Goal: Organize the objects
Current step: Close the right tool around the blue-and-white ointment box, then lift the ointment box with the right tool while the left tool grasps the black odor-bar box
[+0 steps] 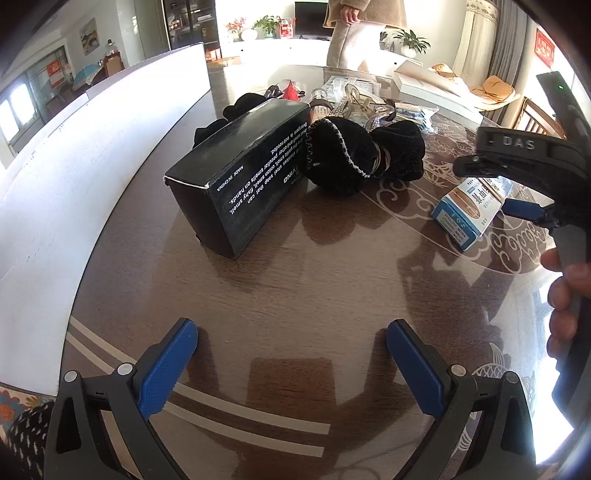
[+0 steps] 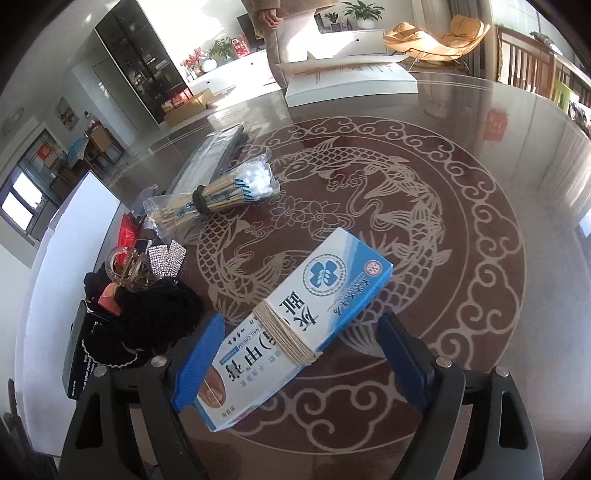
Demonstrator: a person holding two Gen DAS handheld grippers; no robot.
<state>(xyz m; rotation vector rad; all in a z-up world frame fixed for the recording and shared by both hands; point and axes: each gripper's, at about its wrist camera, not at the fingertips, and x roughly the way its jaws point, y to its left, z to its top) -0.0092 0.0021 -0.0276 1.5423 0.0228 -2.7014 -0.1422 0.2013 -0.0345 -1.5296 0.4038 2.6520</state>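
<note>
A blue and white carton (image 2: 295, 321), wound round with a band of string, lies on the dark patterned table (image 2: 498, 177). My right gripper (image 2: 301, 325) is open around it. The left pad touches the carton's side and the right pad stands clear of it. In the left wrist view the same carton (image 1: 465, 206) shows at the right, between the right gripper's fingers (image 1: 524, 208). My left gripper (image 1: 291, 328) hovers open over bare table with nothing between its pads. A black printed box (image 1: 240, 177) and a black velvet pouch (image 1: 351, 155) lie ahead of it.
A long white box (image 1: 92, 147) runs along the table's left side. A bundle of cotton swabs (image 2: 229, 192), glittery hair clips (image 2: 162, 258) and plastic packets lie behind. A flat white box (image 2: 351, 85) sits at the far edge, where a person (image 1: 362, 26) stands.
</note>
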